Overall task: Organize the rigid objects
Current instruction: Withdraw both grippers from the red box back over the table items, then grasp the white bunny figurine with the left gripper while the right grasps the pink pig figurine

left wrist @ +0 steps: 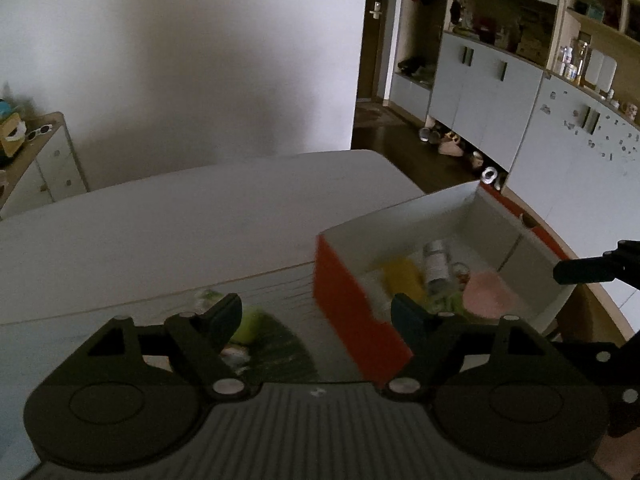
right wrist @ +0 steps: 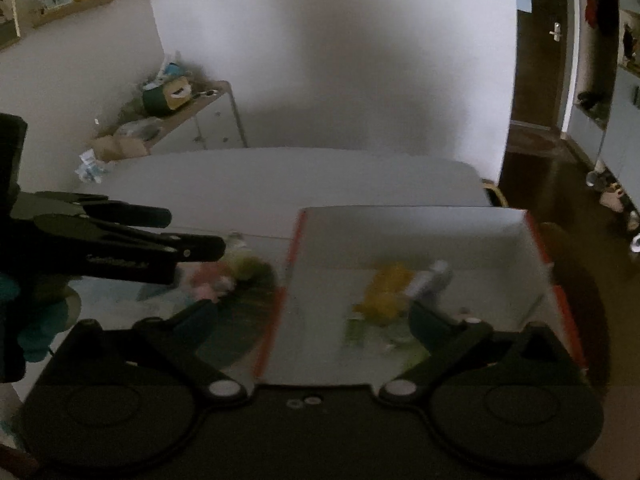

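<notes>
White table (left wrist: 168, 216): box (left wrist: 344, 304) between jaws (empty).

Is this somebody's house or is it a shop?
Most likely a home's living or dining room. There's a pale table, tall cupboards with cluttered shelves, shoes tucked under them, and a door with a handle.

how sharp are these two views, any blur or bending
Left wrist view: dim, orange box and yellow item smeared by motion, shelves bowed by fisheye. Right wrist view: darker, blurrier; box contents are colour smudges, corners vignetted.
</notes>
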### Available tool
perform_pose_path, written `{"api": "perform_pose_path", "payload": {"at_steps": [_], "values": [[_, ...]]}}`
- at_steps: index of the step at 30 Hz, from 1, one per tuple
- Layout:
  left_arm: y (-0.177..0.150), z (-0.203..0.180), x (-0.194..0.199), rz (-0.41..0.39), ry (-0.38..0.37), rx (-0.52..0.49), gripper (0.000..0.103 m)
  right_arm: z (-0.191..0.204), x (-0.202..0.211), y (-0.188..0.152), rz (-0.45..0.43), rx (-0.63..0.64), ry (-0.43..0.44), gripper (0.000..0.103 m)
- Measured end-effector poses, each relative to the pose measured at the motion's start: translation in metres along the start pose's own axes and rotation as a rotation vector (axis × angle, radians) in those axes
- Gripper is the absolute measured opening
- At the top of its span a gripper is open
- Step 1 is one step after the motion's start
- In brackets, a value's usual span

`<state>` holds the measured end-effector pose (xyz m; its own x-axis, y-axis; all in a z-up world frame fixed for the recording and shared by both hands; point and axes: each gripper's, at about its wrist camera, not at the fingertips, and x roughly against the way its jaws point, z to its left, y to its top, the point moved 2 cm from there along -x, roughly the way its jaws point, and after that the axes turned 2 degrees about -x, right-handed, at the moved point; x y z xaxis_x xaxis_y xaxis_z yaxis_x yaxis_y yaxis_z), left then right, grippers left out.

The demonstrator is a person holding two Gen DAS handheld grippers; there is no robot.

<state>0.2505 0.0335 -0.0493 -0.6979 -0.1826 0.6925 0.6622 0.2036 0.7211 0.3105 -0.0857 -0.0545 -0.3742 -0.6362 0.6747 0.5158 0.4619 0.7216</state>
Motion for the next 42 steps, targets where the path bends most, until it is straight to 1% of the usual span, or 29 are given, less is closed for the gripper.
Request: {"api": "perform_pose_path", "payload": {"at_steps": [4,9,13,14,15,17,22,23,24,26,31,34,35,37,40,42], "values": [[-0.009,0.031,0.007,-0.001,-0.007,-0.009,0.082,0.032,-0.01,-0.002,-0.013,0.0,0.009,0.102],[-0.021,0.073,0.011,0.005,-0.026,-0.008,0.082,0.068,-0.032,-0.004,0.004,-0.025,0.021,0.102],[-0.028,0.103,0.007,0.009,-0.042,-0.011,0.082,0.094,-0.049,-0.008,0.018,-0.016,0.025,0.102],[-0.03,0.11,0.006,0.01,-0.048,-0.01,0.083,0.099,-0.054,-0.008,0.023,-0.016,0.025,0.102],[-0.031,0.117,0.004,0.011,-0.058,-0.01,0.087,0.104,-0.059,-0.008,0.028,-0.021,0.021,0.102],[-0.035,0.127,0.001,0.013,-0.07,-0.015,0.088,0.112,-0.069,-0.008,0.035,-0.028,0.021,0.102],[-0.044,0.153,-0.014,0.028,-0.088,-0.006,0.089,0.129,-0.094,-0.009,0.055,-0.03,0.008,0.102],[-0.047,0.157,-0.018,0.031,-0.087,-0.005,0.09,0.131,-0.099,-0.01,0.061,-0.03,0.002,0.102],[-0.049,0.161,-0.022,0.035,-0.085,-0.004,0.096,0.133,-0.104,-0.01,0.067,-0.031,0.001,0.102],[-0.054,0.168,-0.032,0.052,-0.081,-0.001,0.101,0.138,-0.114,-0.011,0.078,-0.022,-0.009,0.102],[-0.065,0.19,-0.06,0.081,-0.041,0.036,0.101,0.146,-0.139,-0.013,0.112,-0.008,-0.029,0.1],[-0.07,0.197,-0.077,0.088,-0.007,0.037,0.101,0.151,-0.154,-0.013,0.129,0.01,-0.043,0.099],[-0.07,0.198,-0.082,0.088,0.003,0.038,0.101,0.152,-0.16,-0.013,0.14,0.016,-0.05,0.097],[-0.07,0.202,-0.091,0.091,0.0,0.064,0.101,0.153,-0.169,-0.014,0.159,0.018,-0.061,0.095],[-0.068,0.206,-0.101,0.087,-0.026,0.108,0.101,0.154,-0.18,-0.015,0.169,0.018,-0.075,0.095],[-0.067,0.205,-0.11,0.1,-0.012,0.116,0.101,0.155,-0.186,-0.015,0.176,0.023,-0.083,0.089]]}}
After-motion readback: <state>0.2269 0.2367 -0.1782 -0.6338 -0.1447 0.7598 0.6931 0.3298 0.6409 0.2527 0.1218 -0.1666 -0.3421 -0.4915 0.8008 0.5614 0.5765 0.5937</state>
